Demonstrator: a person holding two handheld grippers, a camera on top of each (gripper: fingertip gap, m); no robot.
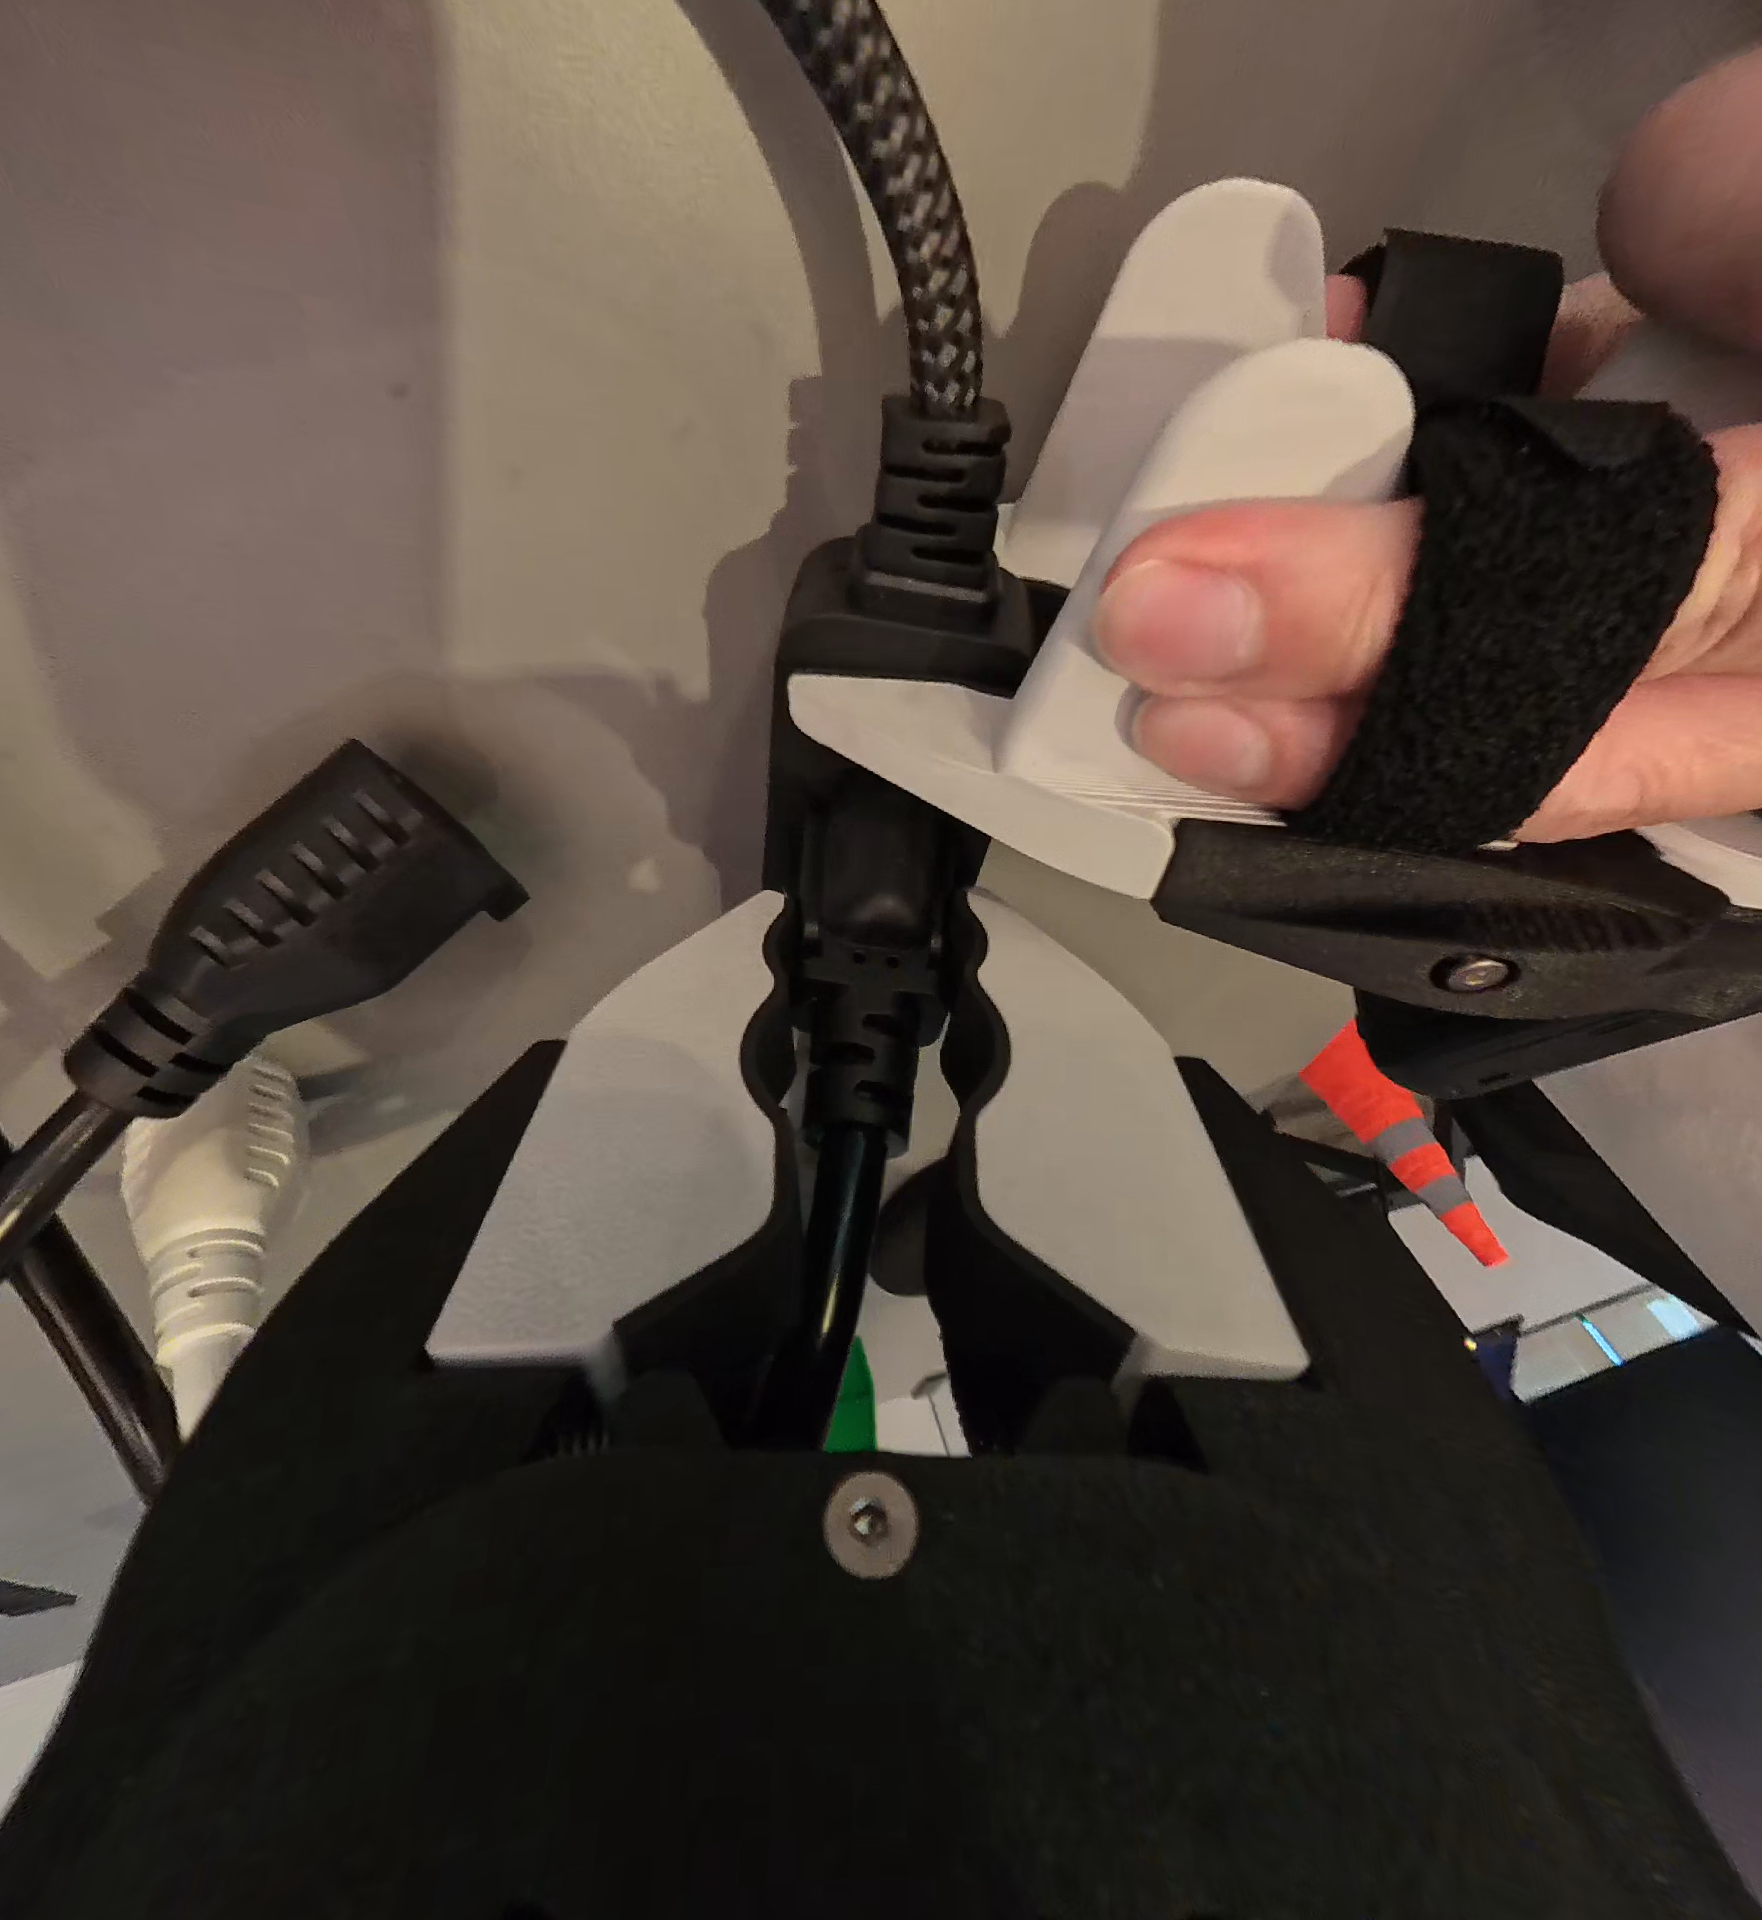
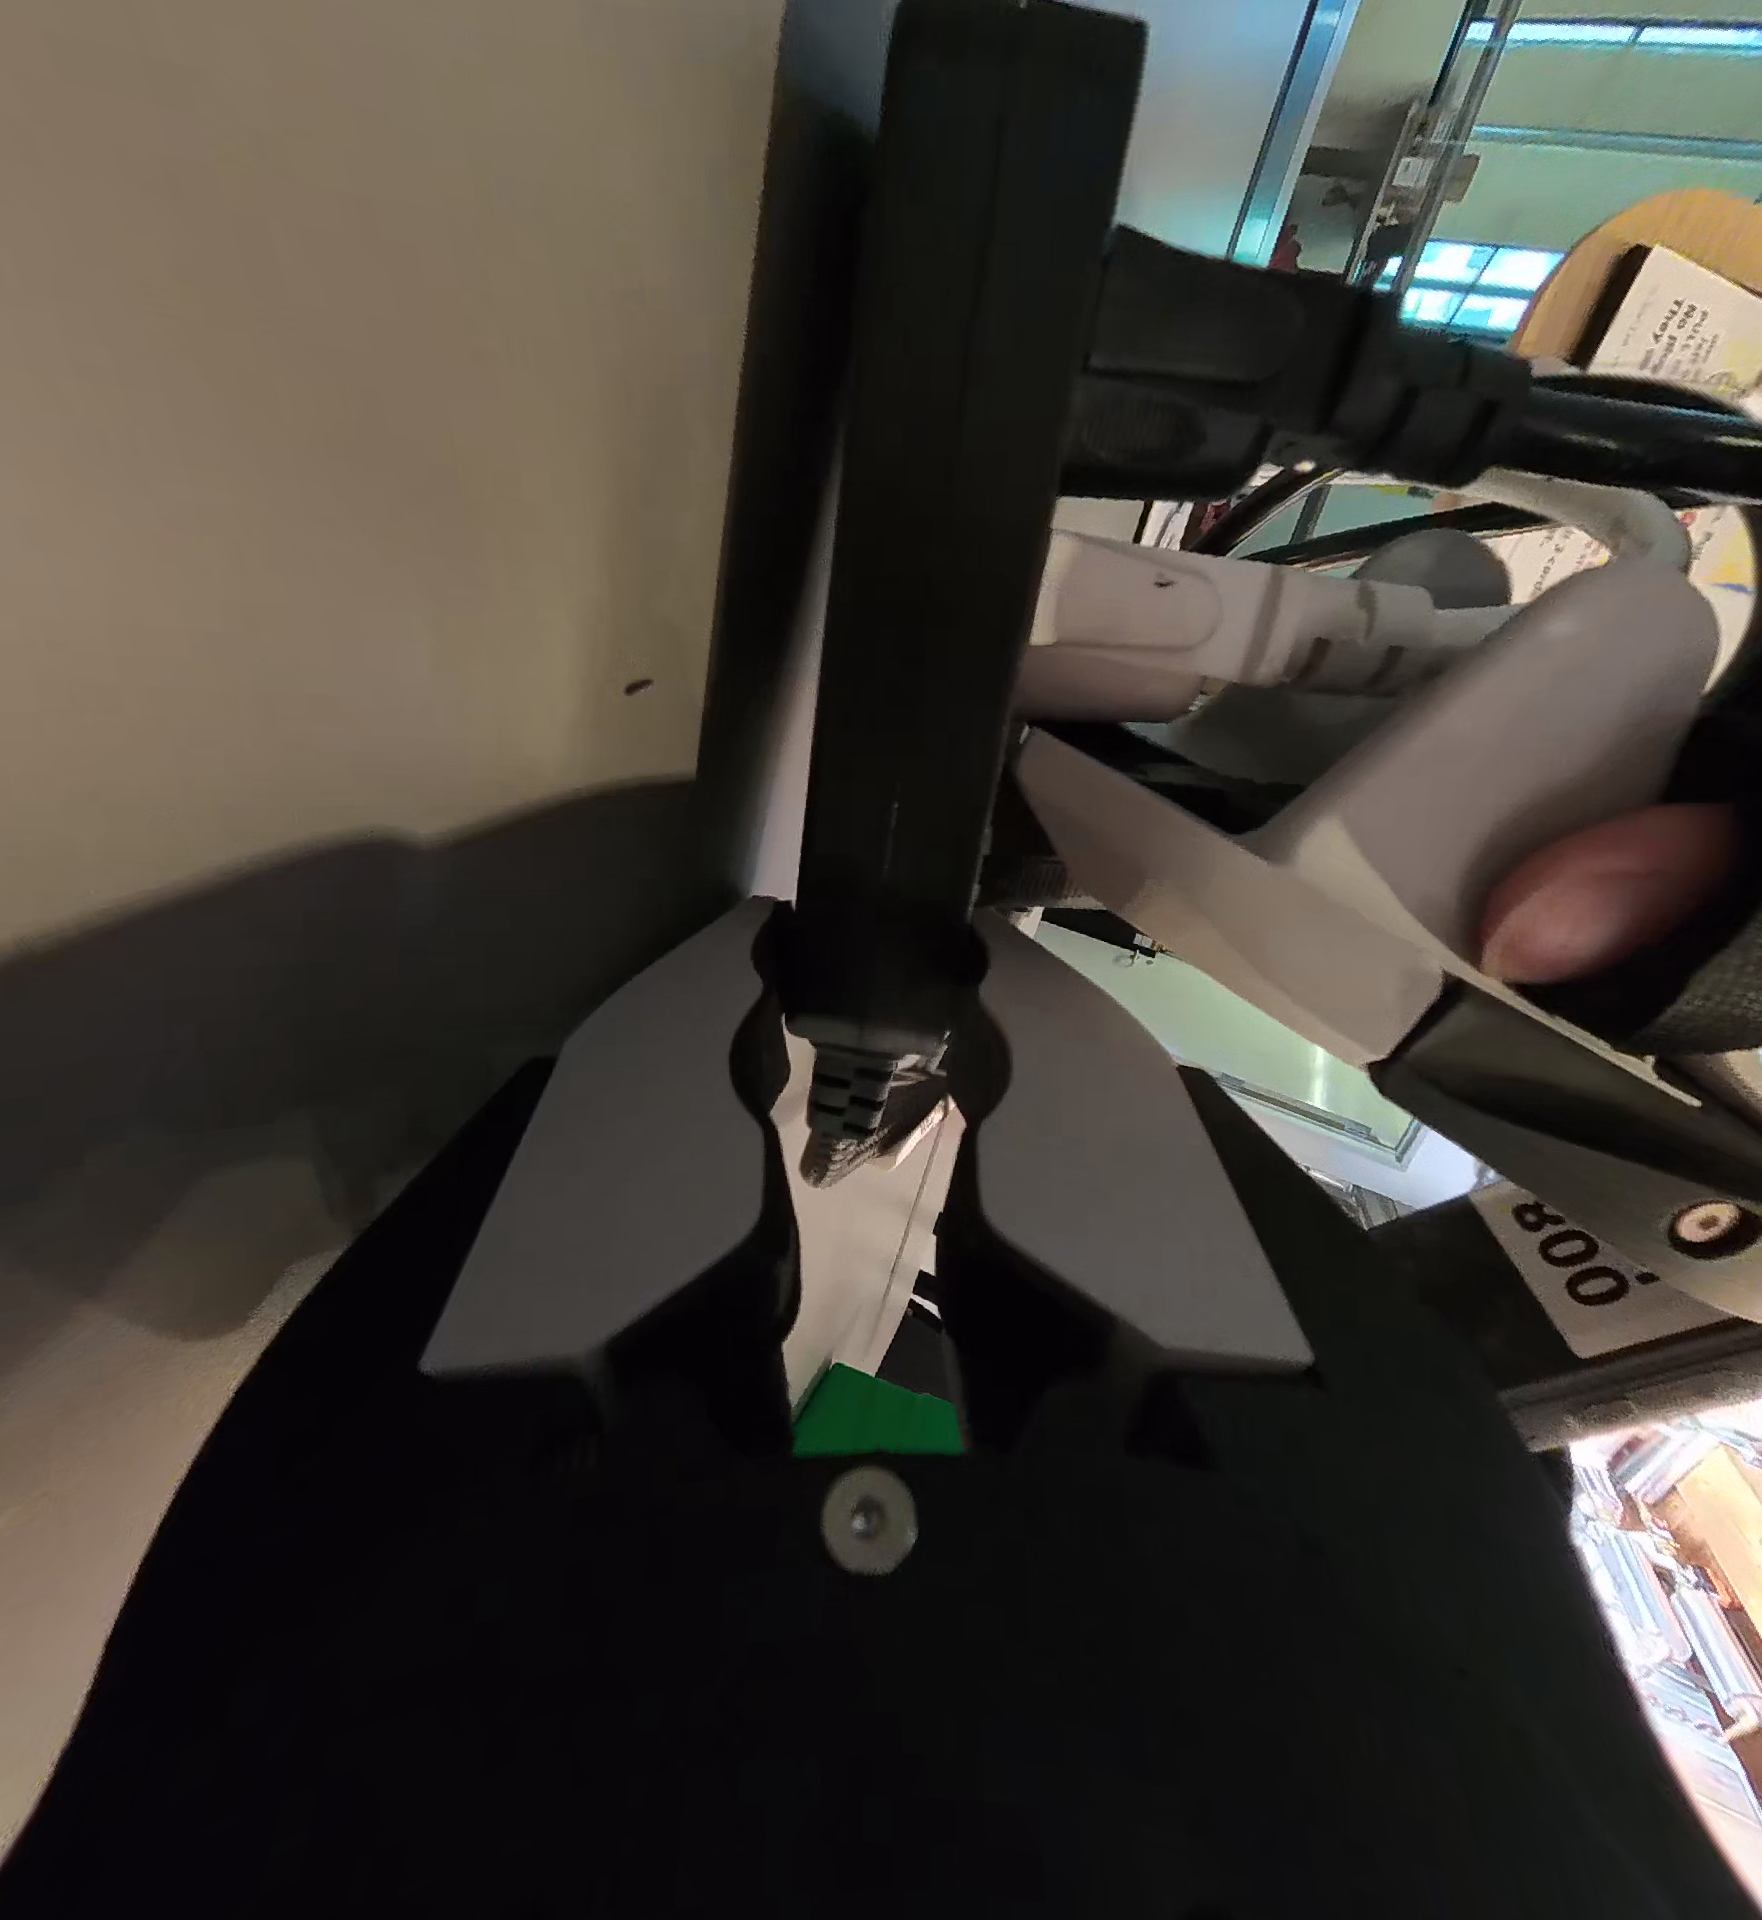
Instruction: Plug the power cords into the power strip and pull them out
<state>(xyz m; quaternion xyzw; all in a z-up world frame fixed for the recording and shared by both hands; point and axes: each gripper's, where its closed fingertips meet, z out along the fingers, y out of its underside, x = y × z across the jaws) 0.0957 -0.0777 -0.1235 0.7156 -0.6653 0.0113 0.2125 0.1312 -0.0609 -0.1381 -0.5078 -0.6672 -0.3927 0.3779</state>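
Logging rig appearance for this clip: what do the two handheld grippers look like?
Both match: left gripper and right gripper have pale grey fingers with black scalloped inner pads, a black felt-like body with a central screw, and a green part between. Grey finger loops and black straps secure the hand.

Each gripper consists of a matte black, felt-textured body with one silver hex-socket screw on the centreline. The left gripper (image 1: 864,997) and right gripper (image 2: 872,997) each carry two pale grey wedge-shaped fingers (image 1: 648,1122) edged with black scalloped inner pads. A green part sits at the base of the finger gap. The handle assembly has light grey moulded finger shells (image 1: 1220,520), a black lever arm with a round silver pivot fastener, and a black hook-and-loop strap (image 1: 1521,623) over the person's hand (image 1: 1479,665). A white label (image 2: 1604,1278) is fixed to the housing.
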